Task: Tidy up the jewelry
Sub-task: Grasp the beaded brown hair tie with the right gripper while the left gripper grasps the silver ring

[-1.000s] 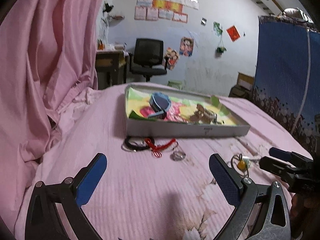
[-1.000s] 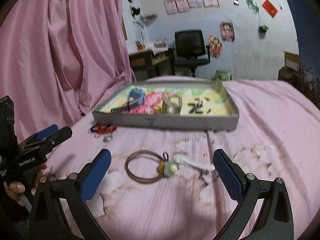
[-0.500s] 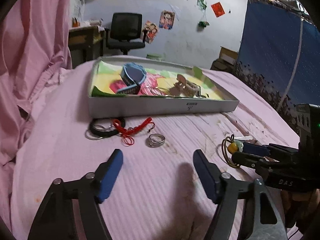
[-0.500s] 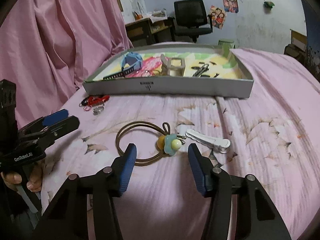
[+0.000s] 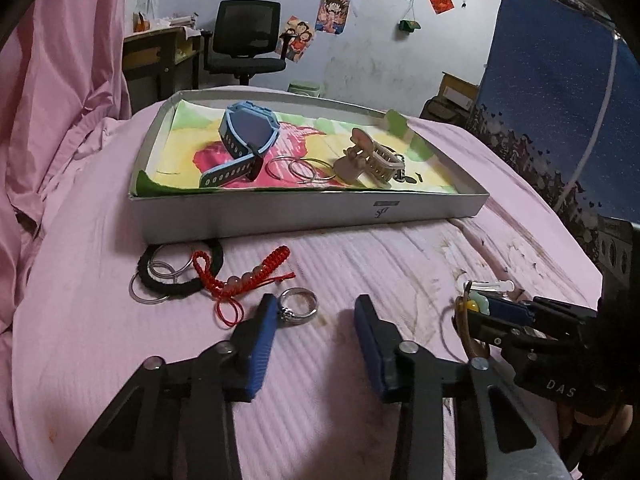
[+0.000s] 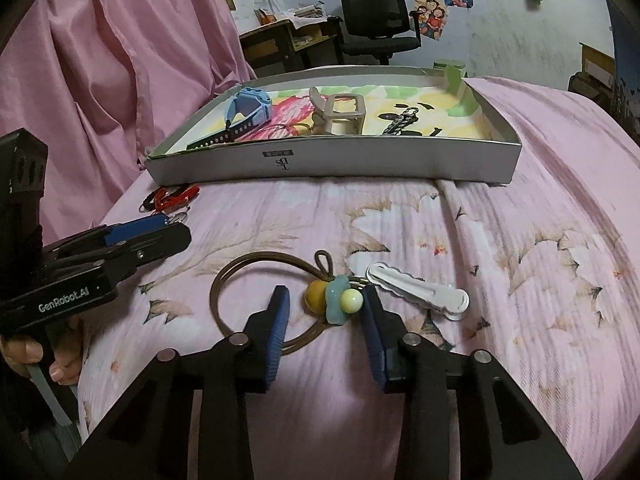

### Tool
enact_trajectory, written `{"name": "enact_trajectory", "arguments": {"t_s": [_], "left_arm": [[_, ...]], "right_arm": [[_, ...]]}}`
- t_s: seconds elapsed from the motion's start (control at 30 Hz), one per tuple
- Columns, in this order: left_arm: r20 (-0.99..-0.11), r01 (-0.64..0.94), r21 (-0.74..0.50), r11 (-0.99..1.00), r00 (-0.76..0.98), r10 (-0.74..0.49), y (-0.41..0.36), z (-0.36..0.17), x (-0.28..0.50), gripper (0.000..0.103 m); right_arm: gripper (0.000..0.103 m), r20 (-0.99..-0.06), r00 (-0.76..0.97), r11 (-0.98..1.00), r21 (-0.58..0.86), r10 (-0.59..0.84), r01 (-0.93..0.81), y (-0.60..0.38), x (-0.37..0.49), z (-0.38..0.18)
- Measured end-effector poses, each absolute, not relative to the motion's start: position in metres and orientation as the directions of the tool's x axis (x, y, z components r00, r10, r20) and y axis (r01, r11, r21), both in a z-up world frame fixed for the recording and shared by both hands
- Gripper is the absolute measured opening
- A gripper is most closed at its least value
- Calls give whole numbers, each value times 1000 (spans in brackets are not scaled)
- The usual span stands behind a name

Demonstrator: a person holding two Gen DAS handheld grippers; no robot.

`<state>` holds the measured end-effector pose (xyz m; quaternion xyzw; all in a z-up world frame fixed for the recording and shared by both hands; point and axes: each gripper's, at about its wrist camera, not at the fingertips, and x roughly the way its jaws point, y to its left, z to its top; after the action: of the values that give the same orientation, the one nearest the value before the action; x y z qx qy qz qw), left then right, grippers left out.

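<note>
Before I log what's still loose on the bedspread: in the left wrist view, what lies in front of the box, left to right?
Black hair tie → red braided cord → silver ring → beaded hair tie.

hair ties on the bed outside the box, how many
2: a black hair tie by the box's left front corner, and a brown hair tie with beads at the right gripper. More may be hidden.

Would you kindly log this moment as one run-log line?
left gripper: closing, silver ring at its fingertips, ungripped | right gripper: closing around hair tie charm, ungripped | tray: watch, claw clip inside
</note>
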<state>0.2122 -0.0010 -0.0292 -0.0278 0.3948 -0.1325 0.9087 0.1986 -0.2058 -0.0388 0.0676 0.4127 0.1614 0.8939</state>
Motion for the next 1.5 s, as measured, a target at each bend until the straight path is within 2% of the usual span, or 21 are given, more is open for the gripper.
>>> {"name": "enact_trajectory", "arguments": {"t_s": [0.1,0.17,0.6,1.1,1.5], "left_arm": [[-715,209,-162,965,649,-260,1,-31,214,24],[-717,204,-164,965,648,-258,1,-31,214,20],[-682,212,-142,967,687,-250,-1,-27,194,20],[-462,125,-42,991,877,-130,-7,9,145,20],[-289,38,-27,999,956,-44,-8,46,148,20]], "right_arm": [[26,-717,605,938,257,346,-232,-204,200,-40],[26,-717,606,938,254,345,-234,-204,200,-40],[26,-684,636,934,248,357,-258,-205,189,-37],[26,-531,774,938,177,345,-297,-209,159,0],[25,-379,865,944,167,329,-286,-214,161,41]]}}
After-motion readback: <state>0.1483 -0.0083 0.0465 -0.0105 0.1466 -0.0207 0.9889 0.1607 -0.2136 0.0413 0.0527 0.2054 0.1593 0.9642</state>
